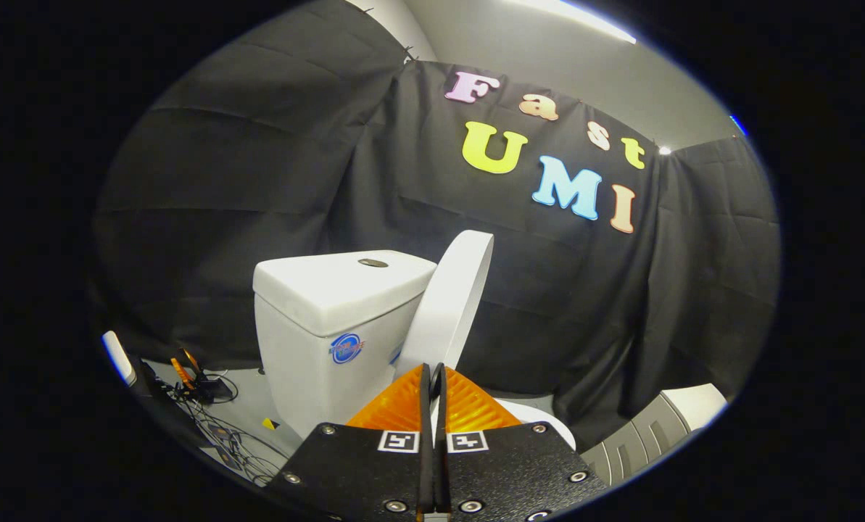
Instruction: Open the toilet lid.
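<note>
Standing nearly upright, the toilet lid (pixel 452 301) leans toward the tank (pixel 334 319), just beyond the gripper (pixel 432 377), whose fingers are pressed together on nothing. To finish well, I'd nudge it gently until it rests against the tank, not letting it slam.

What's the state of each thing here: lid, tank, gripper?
toilet lid: raised, standing nearly upright beside the tank, just beyond the fingertips
tank: closed, cover on, button on top
gripper: fingers nearly together, nothing held
cables: lying loose on the floor beside the toilet
</note>
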`<state>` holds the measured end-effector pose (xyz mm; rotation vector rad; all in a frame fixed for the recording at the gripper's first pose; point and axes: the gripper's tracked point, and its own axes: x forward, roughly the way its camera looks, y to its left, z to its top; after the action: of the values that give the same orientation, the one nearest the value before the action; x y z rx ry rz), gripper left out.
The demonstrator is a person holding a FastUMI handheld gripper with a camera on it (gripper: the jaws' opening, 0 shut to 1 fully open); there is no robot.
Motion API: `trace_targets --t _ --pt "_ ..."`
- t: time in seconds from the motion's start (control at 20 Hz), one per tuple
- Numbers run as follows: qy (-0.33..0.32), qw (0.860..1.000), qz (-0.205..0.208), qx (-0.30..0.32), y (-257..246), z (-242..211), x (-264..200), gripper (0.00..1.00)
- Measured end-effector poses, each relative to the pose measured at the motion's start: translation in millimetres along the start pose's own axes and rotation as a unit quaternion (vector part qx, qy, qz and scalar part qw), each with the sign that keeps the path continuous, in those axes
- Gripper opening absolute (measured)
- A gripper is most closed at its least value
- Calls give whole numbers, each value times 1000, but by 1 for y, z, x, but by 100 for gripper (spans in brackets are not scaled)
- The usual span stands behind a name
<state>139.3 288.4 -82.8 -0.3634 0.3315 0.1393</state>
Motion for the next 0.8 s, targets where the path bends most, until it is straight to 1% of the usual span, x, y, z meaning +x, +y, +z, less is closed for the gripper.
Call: trace_targets --t 0.2,0.35,0.5,0.8 --pt "0 1000 25 -3 18 6 9 0" --pt "-3 999 30 -12 28 8 10 0" --pt "-5 999 43 -4 38 10 15 0" --pt "-6 999 37 -8 42 13 17 0"
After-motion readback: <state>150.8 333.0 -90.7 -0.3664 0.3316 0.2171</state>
